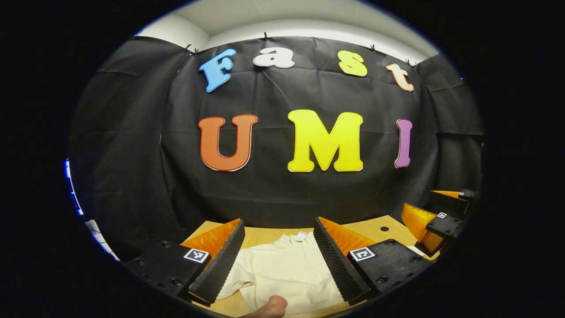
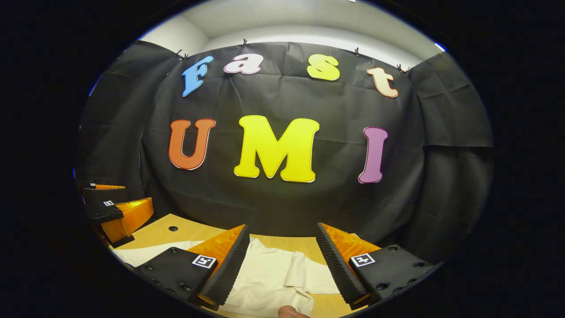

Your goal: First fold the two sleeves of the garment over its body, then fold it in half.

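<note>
Left gripper view: the left tool (image 1: 279, 247) is held above the wooden tabletop (image 1: 260, 235), its two fingers spread wide with nothing between them. Below the gap lies the cream garment (image 1: 282, 269), spread flat — its collar and a small white neck label (image 1: 301, 236) point toward the booth's wall, too small to read. One sleeve (image 1: 234, 289) runs out under the left-hand finger. A fingertip of the person (image 1: 271, 307) shows at the bottom edge. At the far right the other tool, the right tool (image 1: 435, 223), hangs over the tabletop's edge, near a small dark hole (image 1: 384, 229) in the board.

Right gripper view: the right tool (image 2: 282, 249) is likewise wide open and empty, above the garment (image 2: 269, 278) — here the cloth is rumpled, with a sleeve (image 2: 315, 276) lying out toward the right finger. The left tool (image 2: 117, 212) shows at the far left, beside the same hole (image 2: 173, 229).

Square black-and-white markers (image 2: 204, 261) sit on the tools' black bodies; no readable writing on them.
</note>
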